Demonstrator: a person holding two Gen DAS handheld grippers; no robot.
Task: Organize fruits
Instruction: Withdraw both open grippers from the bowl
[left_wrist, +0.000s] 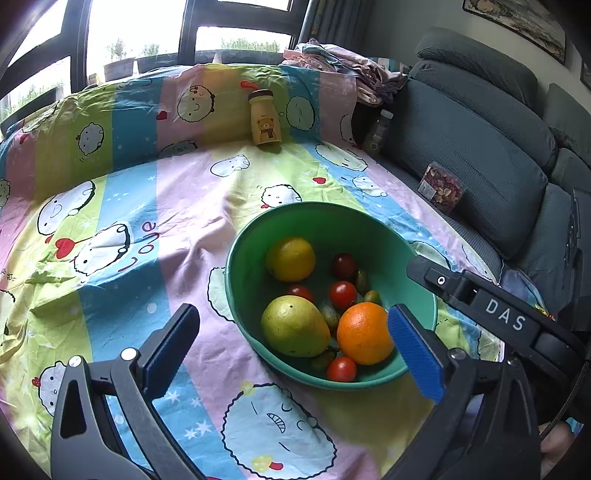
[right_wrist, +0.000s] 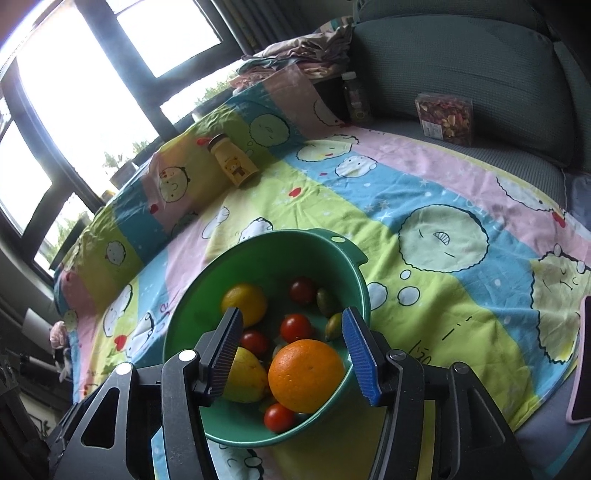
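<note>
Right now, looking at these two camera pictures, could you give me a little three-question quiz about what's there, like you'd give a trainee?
1. True or false: the orange lies inside the green bowl.
2. Which gripper has the orange lined up between its open fingers: the left gripper or the right gripper?
3. What stands upright on the bedsheet beyond the bowl: A) a yellow bear-print bottle, B) a red mug, C) a banana?

Key:
1. True.
2. The right gripper.
3. A.
</note>
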